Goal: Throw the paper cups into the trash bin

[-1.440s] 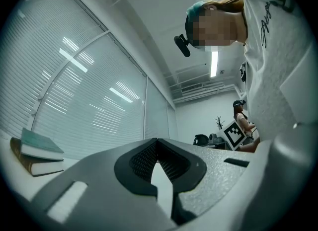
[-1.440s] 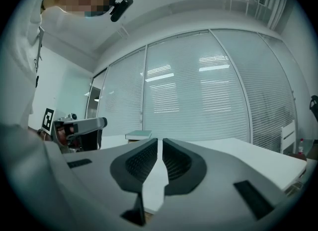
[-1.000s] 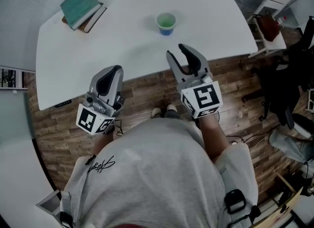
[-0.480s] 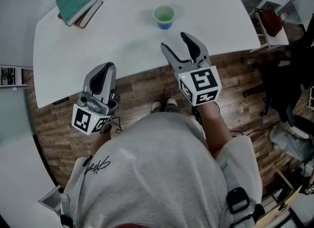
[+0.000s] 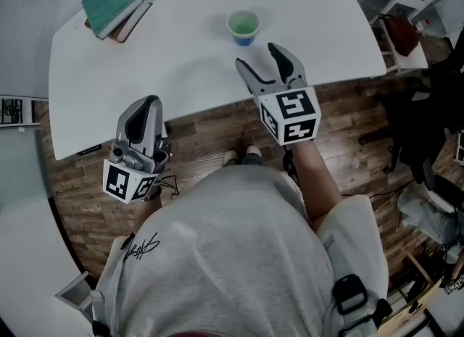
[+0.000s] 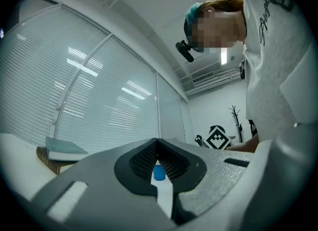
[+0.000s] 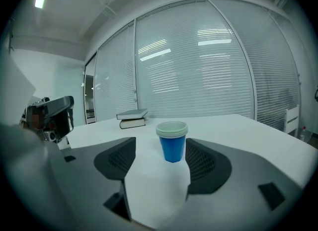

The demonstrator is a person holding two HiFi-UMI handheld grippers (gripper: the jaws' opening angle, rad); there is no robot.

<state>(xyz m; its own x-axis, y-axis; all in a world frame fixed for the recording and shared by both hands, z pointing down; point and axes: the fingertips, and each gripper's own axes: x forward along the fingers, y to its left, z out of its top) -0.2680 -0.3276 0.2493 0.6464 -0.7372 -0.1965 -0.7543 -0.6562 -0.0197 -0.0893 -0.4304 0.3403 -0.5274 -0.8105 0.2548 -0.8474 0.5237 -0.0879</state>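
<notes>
Books [image 5: 114,6], two in a stack w/ a teal cover on top, lie at the far left corner of the white table [image 5: 181,67], well apart from everything else. Table top is smooth, w/ rounded corners and a curved near edge; under it, a brown wood-plank floor [image 5: 206,129]. Slatted blinds [image 7: 198,66] cover the glass wall behind. At far right there's a small white stand w/ a dark red thing on it, maybe a bag, too small to say.

Paper cups [image 5: 243,26] stand upright mid-table, nested: blue tapered sides, pale green rims stacked at the top.

Right gripper [image 5: 259,56] reaches over the near table edge, grey shell w/ black ribbed pads. Its jaws have just been opening and gape wide, gripping nothing; the cups sit just beyond the tips, in line w/ the gap, untouched, only bare tabletop between.

Left gripper [image 5: 147,105] hangs over the floor short of the table, jaws pressed together at the tips, empty.
</notes>
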